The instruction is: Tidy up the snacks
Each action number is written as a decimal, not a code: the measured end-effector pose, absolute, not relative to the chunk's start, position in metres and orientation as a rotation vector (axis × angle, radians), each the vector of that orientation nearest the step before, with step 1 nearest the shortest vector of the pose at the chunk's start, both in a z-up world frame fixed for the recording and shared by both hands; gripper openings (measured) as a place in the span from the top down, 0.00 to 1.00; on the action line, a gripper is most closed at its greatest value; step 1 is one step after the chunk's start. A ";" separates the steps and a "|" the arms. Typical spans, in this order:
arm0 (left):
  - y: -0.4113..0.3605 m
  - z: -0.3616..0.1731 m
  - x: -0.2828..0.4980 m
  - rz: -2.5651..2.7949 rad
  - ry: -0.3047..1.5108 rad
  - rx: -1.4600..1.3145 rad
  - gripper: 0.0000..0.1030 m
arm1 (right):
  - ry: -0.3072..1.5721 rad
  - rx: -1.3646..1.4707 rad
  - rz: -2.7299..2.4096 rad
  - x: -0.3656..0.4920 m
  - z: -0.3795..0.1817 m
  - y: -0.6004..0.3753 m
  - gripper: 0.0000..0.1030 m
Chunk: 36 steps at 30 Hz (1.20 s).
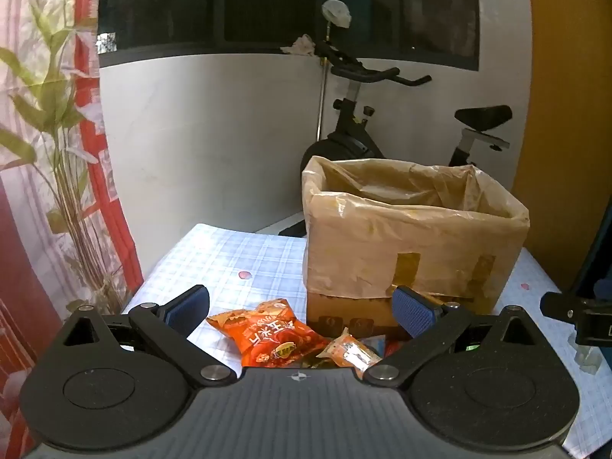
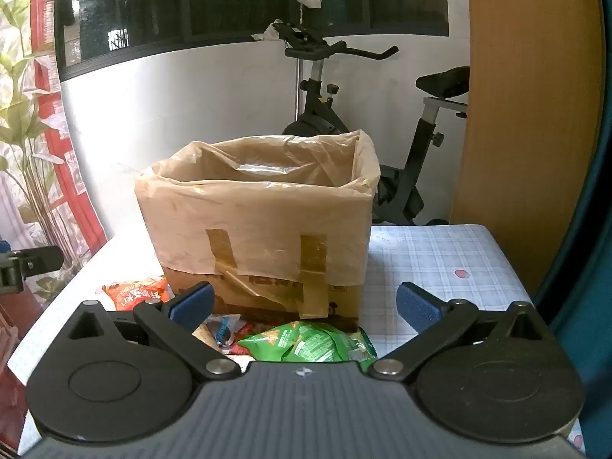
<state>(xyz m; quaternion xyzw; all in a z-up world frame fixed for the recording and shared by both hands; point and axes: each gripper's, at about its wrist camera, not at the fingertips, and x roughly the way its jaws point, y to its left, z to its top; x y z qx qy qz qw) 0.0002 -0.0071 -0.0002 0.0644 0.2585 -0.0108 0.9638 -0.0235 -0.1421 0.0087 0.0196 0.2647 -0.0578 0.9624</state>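
Note:
A cardboard box (image 1: 405, 252) lined with a plastic bag stands on the checked tablecloth; it also shows in the right wrist view (image 2: 260, 229). In front of it lie snack packets: an orange one (image 1: 267, 332), a small orange-and-silver one (image 1: 352, 354), and a green one (image 2: 306, 342). The orange one also shows in the right wrist view (image 2: 135, 292). My left gripper (image 1: 302, 306) is open and empty above the orange packets. My right gripper (image 2: 306, 304) is open and empty above the green packet.
An exercise bike (image 1: 367, 122) stands behind the table by a white wall. A plant (image 1: 57, 153) and a red curtain are at the left. A wooden panel (image 2: 528, 114) stands at the right. The table's far edge (image 1: 244, 229) is near the box.

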 end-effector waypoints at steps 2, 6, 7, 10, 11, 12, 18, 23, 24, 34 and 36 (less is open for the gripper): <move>-0.012 -0.001 -0.001 -0.013 0.511 0.127 0.01 | 0.535 0.040 -0.119 -0.023 0.008 -0.142 0.00; -0.024 -0.001 0.006 -0.005 0.513 0.122 0.01 | 0.535 0.048 -0.123 -0.024 0.009 -0.143 0.00; -0.011 -0.001 0.001 -0.014 0.496 0.088 0.01 | 0.534 0.050 -0.124 -0.024 0.009 -0.143 0.00; 0.005 0.001 -0.003 -0.028 0.492 0.075 0.01 | 0.535 0.054 -0.125 -0.025 0.011 -0.142 0.00; 0.005 0.001 -0.002 -0.027 0.493 0.078 0.01 | 0.535 0.054 -0.125 -0.024 0.012 -0.138 0.00; 0.005 0.000 -0.002 -0.027 0.495 0.080 0.01 | 0.535 0.050 -0.122 -0.024 0.010 -0.140 0.00; 0.002 0.000 -0.002 -0.018 0.492 0.091 0.01 | 0.536 0.053 -0.119 -0.023 0.008 -0.143 0.00; 0.000 -0.001 -0.003 -0.007 0.488 0.101 0.01 | 0.537 0.054 -0.120 -0.023 0.008 -0.143 0.00; 0.000 -0.001 -0.003 -0.006 0.488 0.101 0.01 | 0.537 0.055 -0.119 -0.023 0.008 -0.143 0.00; 0.003 -0.001 -0.003 0.001 0.495 0.083 0.01 | 0.538 0.057 -0.118 -0.023 0.008 -0.143 0.00; 0.003 -0.001 -0.003 0.003 0.495 0.083 0.01 | 0.538 0.057 -0.119 -0.023 0.008 -0.143 0.00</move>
